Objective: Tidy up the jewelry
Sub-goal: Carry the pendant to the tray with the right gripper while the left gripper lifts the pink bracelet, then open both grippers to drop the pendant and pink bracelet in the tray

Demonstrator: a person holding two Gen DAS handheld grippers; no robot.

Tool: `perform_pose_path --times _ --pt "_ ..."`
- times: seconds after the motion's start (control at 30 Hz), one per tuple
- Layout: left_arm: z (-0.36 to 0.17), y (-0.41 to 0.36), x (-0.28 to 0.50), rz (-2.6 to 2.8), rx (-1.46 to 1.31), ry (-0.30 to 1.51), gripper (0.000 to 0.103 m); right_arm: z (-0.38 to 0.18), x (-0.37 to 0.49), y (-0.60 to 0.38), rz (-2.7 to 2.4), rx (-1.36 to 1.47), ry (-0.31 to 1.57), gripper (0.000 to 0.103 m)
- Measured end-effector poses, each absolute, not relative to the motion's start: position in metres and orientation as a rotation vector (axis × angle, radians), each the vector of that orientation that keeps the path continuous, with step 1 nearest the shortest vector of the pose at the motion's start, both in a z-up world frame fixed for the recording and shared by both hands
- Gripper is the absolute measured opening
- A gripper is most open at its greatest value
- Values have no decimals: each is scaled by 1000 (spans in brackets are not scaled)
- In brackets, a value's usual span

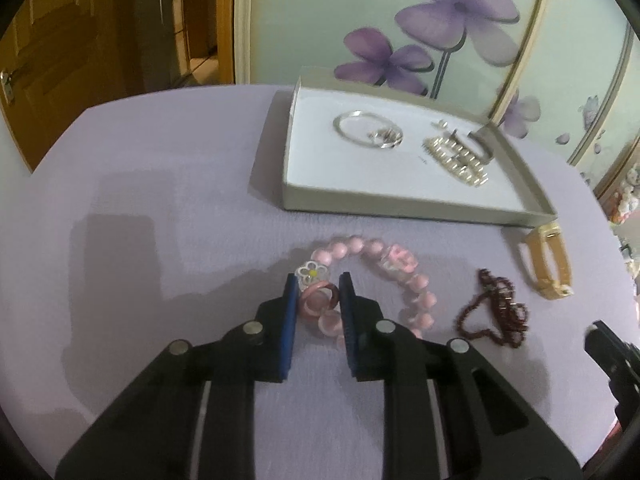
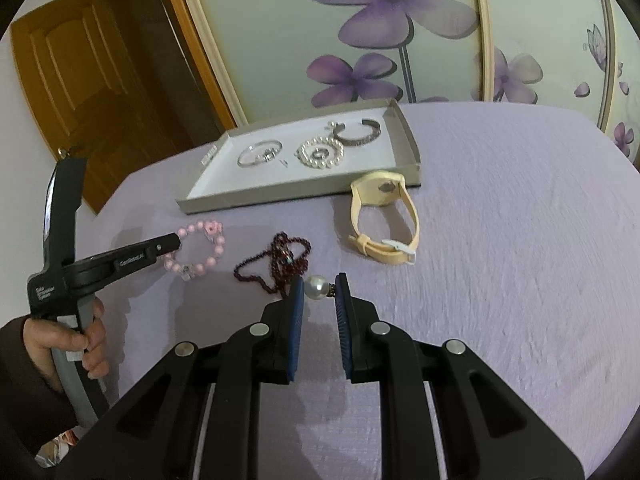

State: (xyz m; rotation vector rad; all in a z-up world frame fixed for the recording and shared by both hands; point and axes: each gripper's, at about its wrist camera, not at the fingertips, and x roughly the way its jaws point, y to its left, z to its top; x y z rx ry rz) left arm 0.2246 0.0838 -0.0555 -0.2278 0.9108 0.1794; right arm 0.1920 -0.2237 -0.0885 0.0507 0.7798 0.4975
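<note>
Your left gripper (image 1: 318, 286) is clamping the pink flower ring (image 1: 316, 286) just above the pink bead bracelet (image 1: 384, 280) (tray (image 1: 400, 208) beyond it). Your right gripper (image 2: 319, 286) is pinching a pearl earring (image 2: 316, 287) beside the dark bead necklace (image 2: 276, 264).

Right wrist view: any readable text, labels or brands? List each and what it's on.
White print along the arm of the left tool, seen from the side: roughly "GenRobot.ai", soft, so not certain.
Three short lines of white print on the same tool's body, above the hand: too small and blurred to read.
Watch face: no legible marks.
Tray and jewelry: no text.
</note>
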Motion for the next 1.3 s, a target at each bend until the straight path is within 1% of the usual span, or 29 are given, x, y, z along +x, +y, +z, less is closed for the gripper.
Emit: perform_pose_path --times 0.4,0.7,0.93,1.3 --pt "44 71 205 47 -218 698 20 -49 196 -220 513 45 670 17" --pt "86 78 232 28 -226 639 20 -17 234 -214 511 21 591 17" --pt "96 82 270 32 -199 623 20 -5 288 -199 507 -4 591 17" --pt "83 90 342 11 -180 647 20 -41 376 -156 520 -33 717 17"
